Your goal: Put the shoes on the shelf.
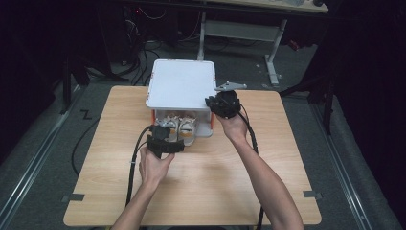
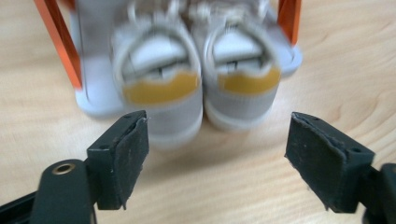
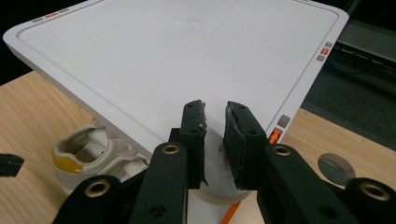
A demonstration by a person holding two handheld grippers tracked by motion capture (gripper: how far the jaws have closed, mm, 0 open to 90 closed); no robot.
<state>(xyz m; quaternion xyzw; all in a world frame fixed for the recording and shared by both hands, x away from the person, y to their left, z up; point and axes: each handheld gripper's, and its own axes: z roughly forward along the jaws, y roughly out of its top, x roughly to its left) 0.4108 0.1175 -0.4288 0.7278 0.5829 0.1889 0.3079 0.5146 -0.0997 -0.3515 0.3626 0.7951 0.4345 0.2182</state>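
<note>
1. Left gripper [image 1: 165, 143] sits at about 7 o'clock of the rack, jaws spread wide with nothing between them.
2. Pair of shoes [image 2: 196, 88]: white with yellow heel tabs, side by side on the rack's lower shelf, heels toward the left gripper, just beyond its pads.
3. White rack [image 1: 181, 84] stands at the table's [image 1: 95, 158] 12 o'clock edge, orange posts under the top.
4. Right gripper [image 3: 215, 140] at the rack's 4 o'clock corner, jaws nearly together at the top panel's edge; cannot tell whether they pinch it.

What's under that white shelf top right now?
Under the white shelf top stands a pair of white shoes with yellow heel tabs, heels facing out, between orange posts. The shoes' toes and the space behind them are covered by the top.
</note>
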